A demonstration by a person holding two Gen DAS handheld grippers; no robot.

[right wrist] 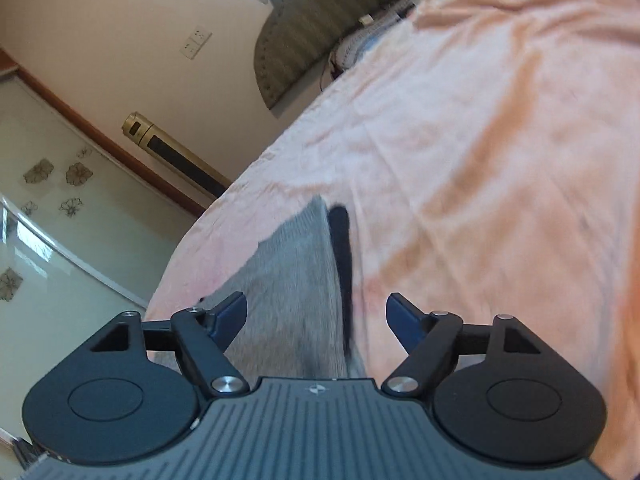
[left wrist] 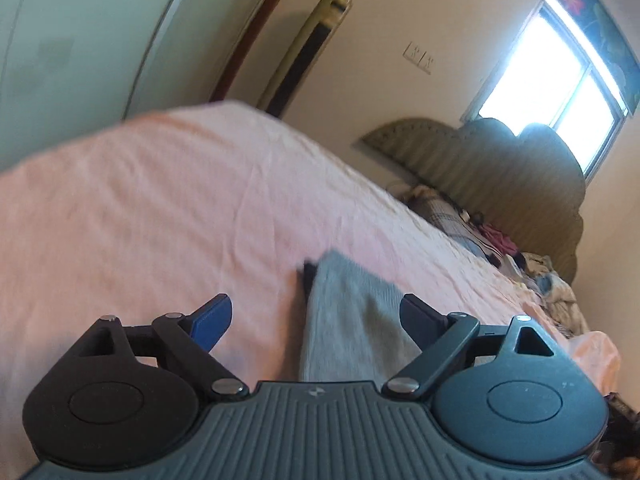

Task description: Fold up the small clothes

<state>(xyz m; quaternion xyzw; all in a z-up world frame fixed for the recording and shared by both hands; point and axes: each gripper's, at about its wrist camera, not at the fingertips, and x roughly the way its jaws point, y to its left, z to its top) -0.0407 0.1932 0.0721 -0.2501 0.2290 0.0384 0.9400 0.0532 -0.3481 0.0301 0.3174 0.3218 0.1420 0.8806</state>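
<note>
A small grey ribbed garment (left wrist: pixel 352 320) with a dark edge lies on the pink bed sheet (left wrist: pixel 140 208). My left gripper (left wrist: pixel 316 320) hovers above it with the jaws wide apart, and the cloth shows between them without touching the pads. In the right wrist view the same grey garment (right wrist: pixel 292 288) with its dark band (right wrist: pixel 342 264) lies flat on the sheet (right wrist: pixel 500 160). My right gripper (right wrist: pixel 316 320) is open above it, and its blue pads hold nothing.
A pile of mixed clothes (left wrist: pixel 500 240) lies at the head of the bed by a green padded headboard (left wrist: pixel 520 168). A gold tower fan (right wrist: pixel 172 152) stands by the wall beyond the bed edge. A glass door with flower decals (right wrist: pixel 48 200) is at the left.
</note>
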